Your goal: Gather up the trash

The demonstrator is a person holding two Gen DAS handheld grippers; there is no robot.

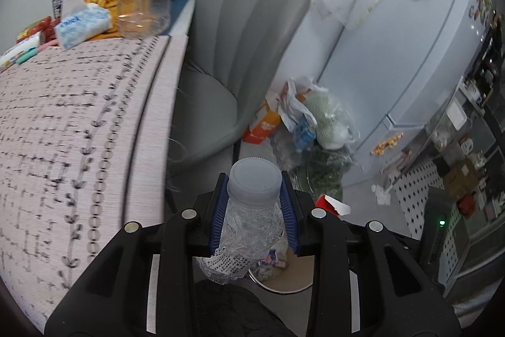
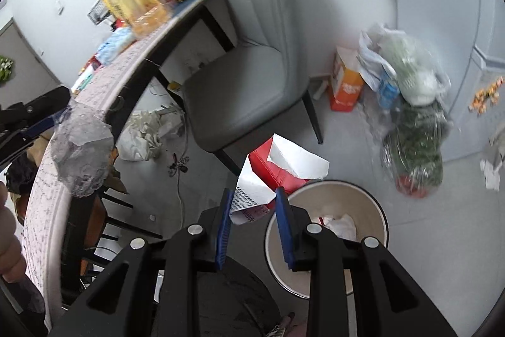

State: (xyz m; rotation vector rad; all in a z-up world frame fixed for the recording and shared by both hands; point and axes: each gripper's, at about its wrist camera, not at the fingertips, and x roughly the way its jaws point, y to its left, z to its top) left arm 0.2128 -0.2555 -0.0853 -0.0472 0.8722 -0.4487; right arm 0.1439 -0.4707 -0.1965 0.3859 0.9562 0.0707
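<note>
While the left gripper (image 1: pixel 255 212) is clamped on the crushed plastic bottle (image 1: pixel 249 217), blue pads squeezing its sides just under the grey cap, the bin (image 1: pixel 290 280) shows below and slightly right, past the table (image 1: pixel 79 122) edge. Likely good move: shift right until the bottle hangs over the bin opening, then part the fingers; bottle is light and crumpled, may bounce off the rim. Bottle: clear, crinkled, printed label peeling near its lower end.

Right wrist view: right gripper (image 2: pixel 255 221) has its fingers apart; a printed paper slip (image 2: pixel 251 198) shows between the tips, cannot tell if it is gripped or lies beyond. Bin (image 2: pixel 375 210) sits just right of the fingertips, crumpled white paper inside. Red carton (image 2: pixel 271 168) lies on the floor beside the rim. Bottle (image 2: pixel 82 152) appears at left, held over the table edge.
</note>
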